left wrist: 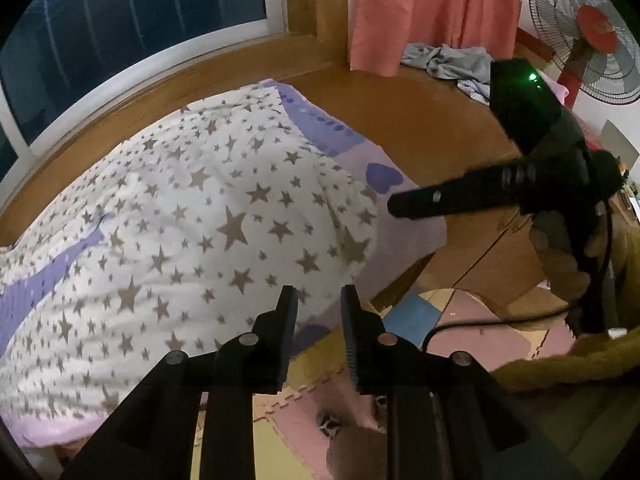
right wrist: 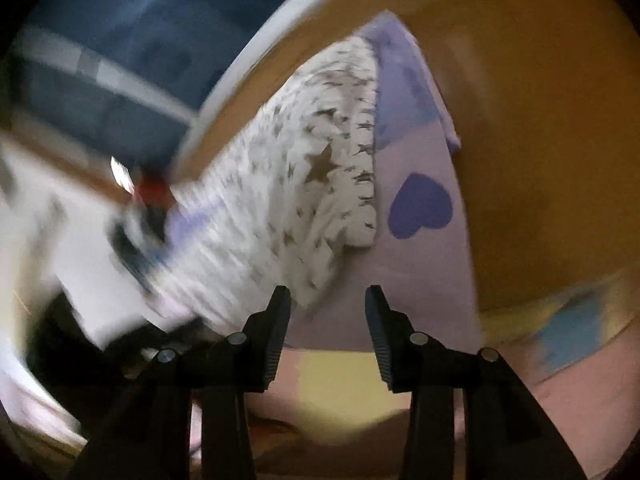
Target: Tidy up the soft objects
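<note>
Night-dark windows and a wooden platform [left wrist: 400, 120] frame the scene, with foam floor tiles [left wrist: 312, 412] below its edge.

Close in, the left hand-held gripper [left wrist: 318, 300] hangs over that edge with its fingers set a narrow way apart and nothing between them. The right hand-held gripper [right wrist: 328, 300] is spread wider, also empty; its view is smeared with motion. Seen from the left, it juts in sideways over the corner, the person's hand [left wrist: 560, 264] wrapped round its handle, a yellow sleeve [left wrist: 560, 364] trailing below.

Beyond both lies the star-printed quilt [left wrist: 192, 220], heaped in a soft mound on a lilac sheet [left wrist: 404, 216] with purple hearts, near the platform's corner. Farther back, crumpled grey clothes [left wrist: 444, 60] sit by a pink curtain [left wrist: 432, 12].

Whether the quilt awaits folding or has just been laid down, I can't judge.

The risk, as I see it: either gripper may pinch only a thin top layer, so the bulk sags or slides off the edge onto the floor. The right gripper's cable [left wrist: 500, 322] could also snag.
</note>
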`<state>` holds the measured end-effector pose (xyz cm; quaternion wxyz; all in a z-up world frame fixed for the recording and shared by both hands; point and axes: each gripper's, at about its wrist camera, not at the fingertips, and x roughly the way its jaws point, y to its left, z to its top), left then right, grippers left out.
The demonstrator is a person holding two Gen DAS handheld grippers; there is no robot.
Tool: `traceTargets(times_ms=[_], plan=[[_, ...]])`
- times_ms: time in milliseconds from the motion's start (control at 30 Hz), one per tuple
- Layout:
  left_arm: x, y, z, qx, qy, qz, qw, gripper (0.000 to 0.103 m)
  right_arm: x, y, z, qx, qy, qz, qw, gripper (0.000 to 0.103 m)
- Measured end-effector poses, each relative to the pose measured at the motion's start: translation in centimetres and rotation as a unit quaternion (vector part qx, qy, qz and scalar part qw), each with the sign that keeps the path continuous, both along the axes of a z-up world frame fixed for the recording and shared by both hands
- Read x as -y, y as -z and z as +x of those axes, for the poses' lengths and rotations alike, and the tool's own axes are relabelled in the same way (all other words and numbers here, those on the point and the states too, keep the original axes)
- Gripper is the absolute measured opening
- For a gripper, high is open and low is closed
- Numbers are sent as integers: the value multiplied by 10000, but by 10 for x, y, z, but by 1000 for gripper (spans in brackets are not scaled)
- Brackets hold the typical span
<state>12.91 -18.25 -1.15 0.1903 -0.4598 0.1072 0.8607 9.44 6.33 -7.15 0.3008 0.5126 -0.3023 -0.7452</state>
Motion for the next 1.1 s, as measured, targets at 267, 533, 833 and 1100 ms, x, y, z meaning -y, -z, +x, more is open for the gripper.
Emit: traceTargets(times_ms=[267, 533, 833, 1100], plan=[[47, 14, -43, 340, 79, 407, 9986, 22, 18, 25, -23, 587, 1139, -939, 9873, 39], [77, 37, -67, 800, 259, 788, 9933, 22, 15, 34, -15, 582, 2010, -1241, 9700, 26], [67, 42, -56, 950, 935, 849, 9874, 22, 14, 26, 7, 692, 2746, -474, 9579, 26], [59, 50, -44, 1079, 1138, 819, 9842, 22, 28, 16, -8, 484, 2500, -165, 9669, 40]])
